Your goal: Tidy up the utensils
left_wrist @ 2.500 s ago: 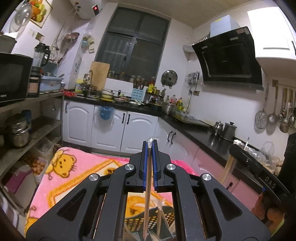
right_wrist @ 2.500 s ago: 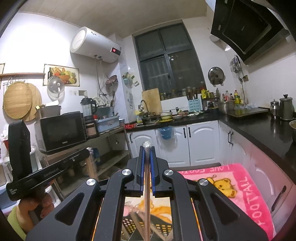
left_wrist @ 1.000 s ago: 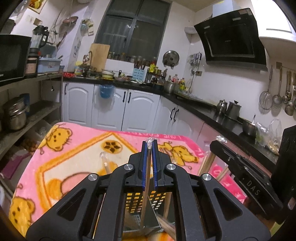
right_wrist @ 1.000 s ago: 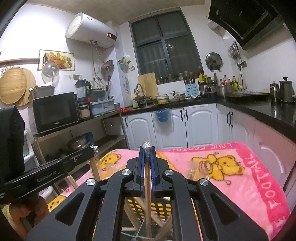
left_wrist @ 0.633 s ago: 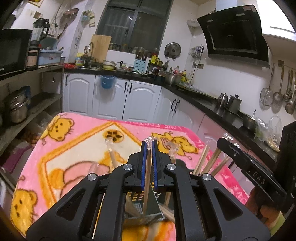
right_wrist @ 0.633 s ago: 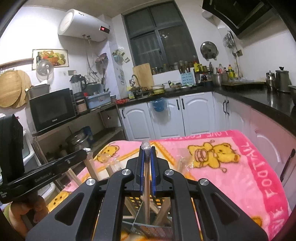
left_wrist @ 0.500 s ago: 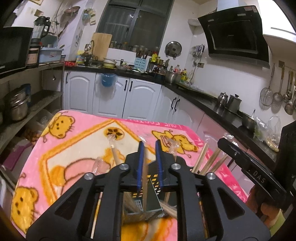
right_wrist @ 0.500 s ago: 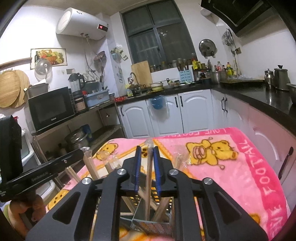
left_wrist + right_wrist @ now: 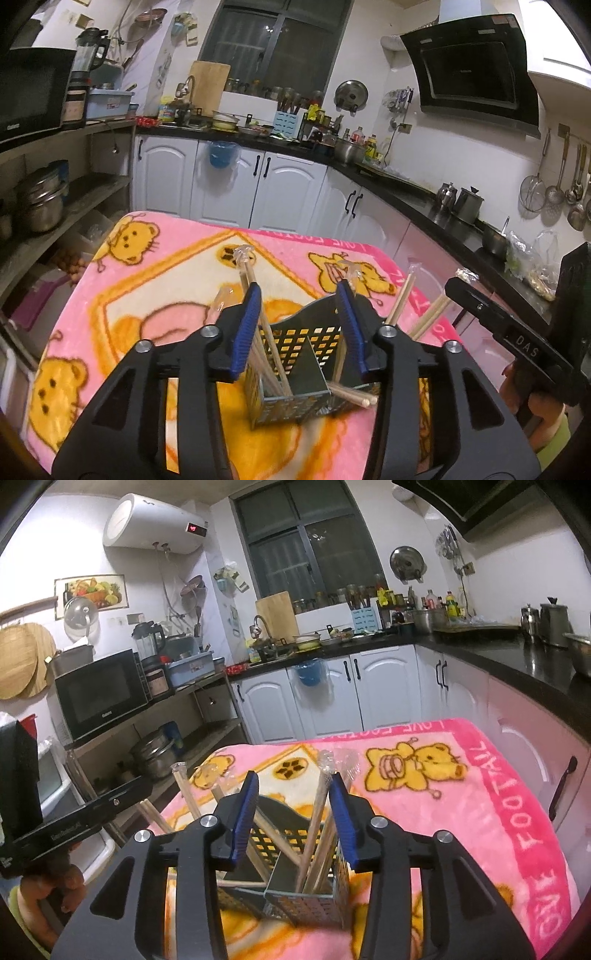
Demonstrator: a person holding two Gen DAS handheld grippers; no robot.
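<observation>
A small kitchen with white cabinets (image 9: 284,192) and a black counter (image 9: 413,192) surrounds a table draped in a pink blanket (image 9: 155,280) printed with yellow bears.

From the left wrist view, the left gripper (image 9: 300,325) has its blue-padded fingers (image 9: 245,332) spread wide with nothing between the pads. The perforated metal caddy (image 9: 295,376) stands on the blanket directly below and between the fingers, its divider wall running toward the camera. Chopsticks (image 9: 266,332) lean inside the caddy's left compartment, close against the left finger, their wrapped tips rising above it. More chopsticks lean out past the right finger, and two butt ends poke from the caddy's near right corner. The right gripper (image 9: 517,339) shows as a black bar off to the right, held by a hand (image 9: 535,398).

From the right wrist view, the right gripper (image 9: 293,812) is likewise parted wide and empty. The caddy (image 9: 306,897) sits below and between its fingers (image 9: 341,819). One wrapped chopstick (image 9: 317,812) stands in the right compartment just inside the right finger, tilted, its tip above the pads. Other chopsticks (image 9: 188,794) lean outward beyond the left finger. The left gripper (image 9: 85,819) enters as a black bar at far left, with a hand (image 9: 55,886) under it.
</observation>
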